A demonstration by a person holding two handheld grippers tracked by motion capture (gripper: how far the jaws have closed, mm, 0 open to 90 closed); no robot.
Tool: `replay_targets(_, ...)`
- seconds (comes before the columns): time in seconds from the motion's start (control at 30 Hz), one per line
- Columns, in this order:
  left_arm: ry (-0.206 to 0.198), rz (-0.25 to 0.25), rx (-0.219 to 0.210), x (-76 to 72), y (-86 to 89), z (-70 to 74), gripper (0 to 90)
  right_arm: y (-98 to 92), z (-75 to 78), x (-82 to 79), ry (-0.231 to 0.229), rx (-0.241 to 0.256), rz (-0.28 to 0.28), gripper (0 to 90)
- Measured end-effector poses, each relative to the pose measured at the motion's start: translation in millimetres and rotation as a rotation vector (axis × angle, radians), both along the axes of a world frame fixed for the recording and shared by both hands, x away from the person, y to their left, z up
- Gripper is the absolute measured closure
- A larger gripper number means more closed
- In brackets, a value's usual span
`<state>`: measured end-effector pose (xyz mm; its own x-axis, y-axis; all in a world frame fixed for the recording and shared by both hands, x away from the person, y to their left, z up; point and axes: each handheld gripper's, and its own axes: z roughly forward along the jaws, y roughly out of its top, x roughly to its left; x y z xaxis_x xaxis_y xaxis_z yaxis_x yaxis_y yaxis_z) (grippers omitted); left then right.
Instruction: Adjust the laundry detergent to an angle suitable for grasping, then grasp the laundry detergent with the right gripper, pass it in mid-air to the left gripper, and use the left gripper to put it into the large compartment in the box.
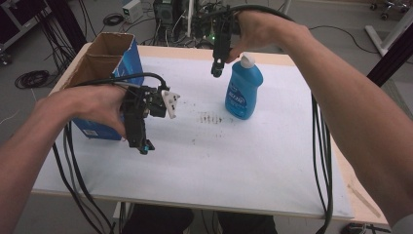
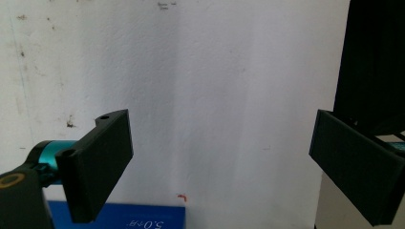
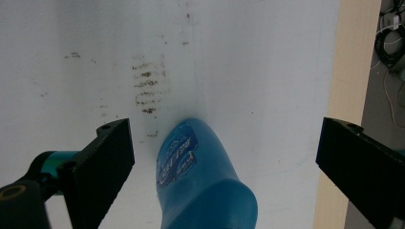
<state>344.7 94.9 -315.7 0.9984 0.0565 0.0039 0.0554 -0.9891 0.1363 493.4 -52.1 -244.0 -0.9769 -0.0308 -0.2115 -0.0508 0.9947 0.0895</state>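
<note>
A blue plastic bottle with a white cap stands upright on the white table, right of centre. My right gripper hangs just left of the bottle's neck, pointing down. In the right gripper view its jaws stand wide apart with the blue bottle below and between them, untouched. My left gripper hovers over the table's left part, beside an open cardboard box with blue sides. Its jaws are spread wide over bare white table, holding nothing; a blue box edge lies under them.
Dark smudges mark the table left of the bottle. Black cables trail over the right side and hang off the front left. The table's wooden edge runs along the right. Equipment and cables crowd the floor behind.
</note>
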Motion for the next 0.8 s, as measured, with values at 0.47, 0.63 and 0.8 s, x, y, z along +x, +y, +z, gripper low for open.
replay_targets(0.47,-0.012,0.009,0.014,-5.7,-0.5,3.5,7.5,-1.8,3.1,-5.6,-0.009,0.009,0.001,5.0)
replay_targets(0.63,-0.026,0.009,0.006,-8.9,-2.0,7.0,7.5,-1.6,3.8,-8.3,-0.012,0.021,-0.005,5.0)
replay_targets(0.8,-0.029,0.021,-0.003,-10.5,-1.6,11.2,7.5,-8.4,6.1,-8.9,-0.01,0.031,-0.059,5.0)
